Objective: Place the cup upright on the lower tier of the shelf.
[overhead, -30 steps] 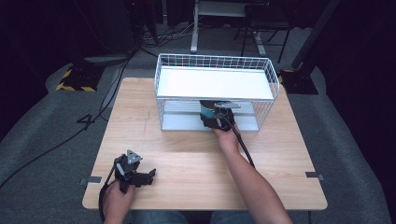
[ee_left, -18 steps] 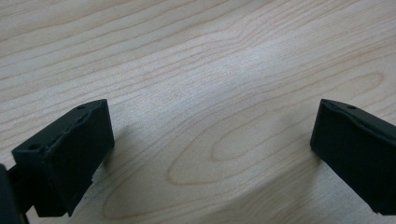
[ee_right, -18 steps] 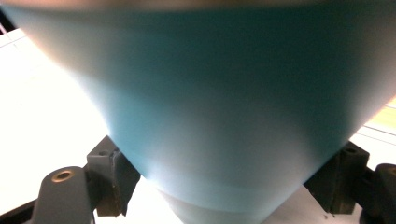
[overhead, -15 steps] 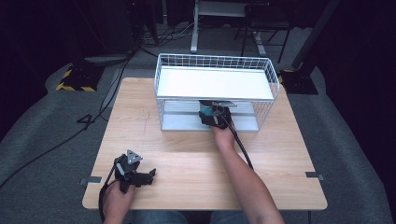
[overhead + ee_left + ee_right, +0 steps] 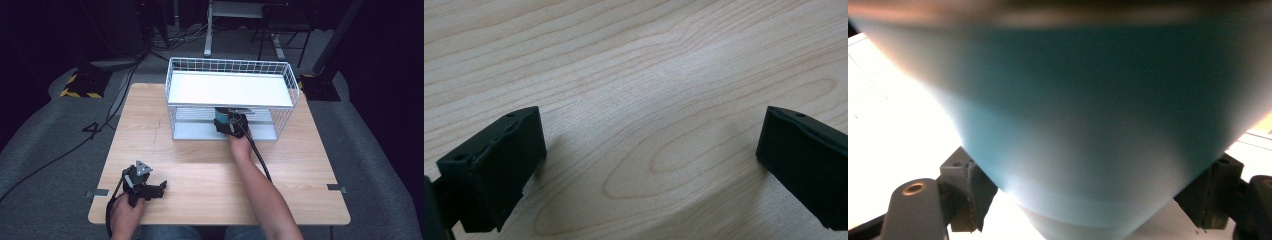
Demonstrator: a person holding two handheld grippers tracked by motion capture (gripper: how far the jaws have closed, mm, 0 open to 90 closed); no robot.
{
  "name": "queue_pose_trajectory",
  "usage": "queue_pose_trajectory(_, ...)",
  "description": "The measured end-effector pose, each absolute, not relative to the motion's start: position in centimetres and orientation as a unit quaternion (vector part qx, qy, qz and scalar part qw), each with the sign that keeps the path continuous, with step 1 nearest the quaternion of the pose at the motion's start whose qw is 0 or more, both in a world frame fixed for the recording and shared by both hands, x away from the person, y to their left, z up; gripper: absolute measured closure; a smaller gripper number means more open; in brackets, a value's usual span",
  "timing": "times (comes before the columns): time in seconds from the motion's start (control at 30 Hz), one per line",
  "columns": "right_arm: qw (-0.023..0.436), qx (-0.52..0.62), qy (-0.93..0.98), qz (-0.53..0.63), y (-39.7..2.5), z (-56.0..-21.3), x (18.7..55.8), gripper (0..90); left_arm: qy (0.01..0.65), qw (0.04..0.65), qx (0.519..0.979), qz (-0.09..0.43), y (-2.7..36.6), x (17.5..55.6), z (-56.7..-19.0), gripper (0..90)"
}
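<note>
Right fingers (image 5: 965,192) clamped on teal cup (image 5: 1088,130), inside rack (image 5: 230,90), lower shelf; release and withdrawal left. Left gripper (image 5: 150,187) open, idle near rack.

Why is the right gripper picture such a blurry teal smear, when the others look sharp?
Right gripper view: the teal cup sits too close between the jaws to focus, and the white shelf behind glares out. Left gripper view: crisp wood grain on the table, soft jaw shadows. High view: table lit, surroundings dark.

Matt pale wood-grain table (image 5: 664,60)
</note>
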State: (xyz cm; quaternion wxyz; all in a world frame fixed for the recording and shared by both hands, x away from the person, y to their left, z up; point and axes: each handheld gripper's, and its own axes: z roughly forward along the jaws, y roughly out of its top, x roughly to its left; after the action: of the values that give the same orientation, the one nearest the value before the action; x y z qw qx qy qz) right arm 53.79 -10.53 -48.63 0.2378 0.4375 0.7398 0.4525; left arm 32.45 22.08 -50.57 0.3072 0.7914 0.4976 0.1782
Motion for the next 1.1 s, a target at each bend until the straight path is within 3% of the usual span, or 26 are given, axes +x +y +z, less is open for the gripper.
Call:
queue_pose_trajectory(0.3, 0.234, 0.438, 0.739, 0.455, -10.6, -48.7, 53.9, 21.7, 0.497, 0.307, 0.791, 0.178, 22.1, 32.4, -50.6, 0.0)
queue_pose_trajectory(0.43, 0.244, 0.425, 0.750, 0.444, -10.4, -48.7, 53.8, 14.7, 0.497, 0.307, 0.792, 0.178, 22.1, 32.5, -50.6, 0.0)
queue_pose_trajectory(0.73, 0.257, 0.446, 0.741, 0.431, -10.7, -48.3, 53.5, 10.3, 0.497, 0.307, 0.792, 0.178, 22.1, 32.4, -50.6, 0.0)
queue_pose_trajectory(1.1, 0.259, 0.419, 0.756, 0.432, -11.8, -47.0, 51.4, 10.0, 0.497, 0.308, 0.791, 0.178, 22.1, 32.4, -50.6, 0.0)
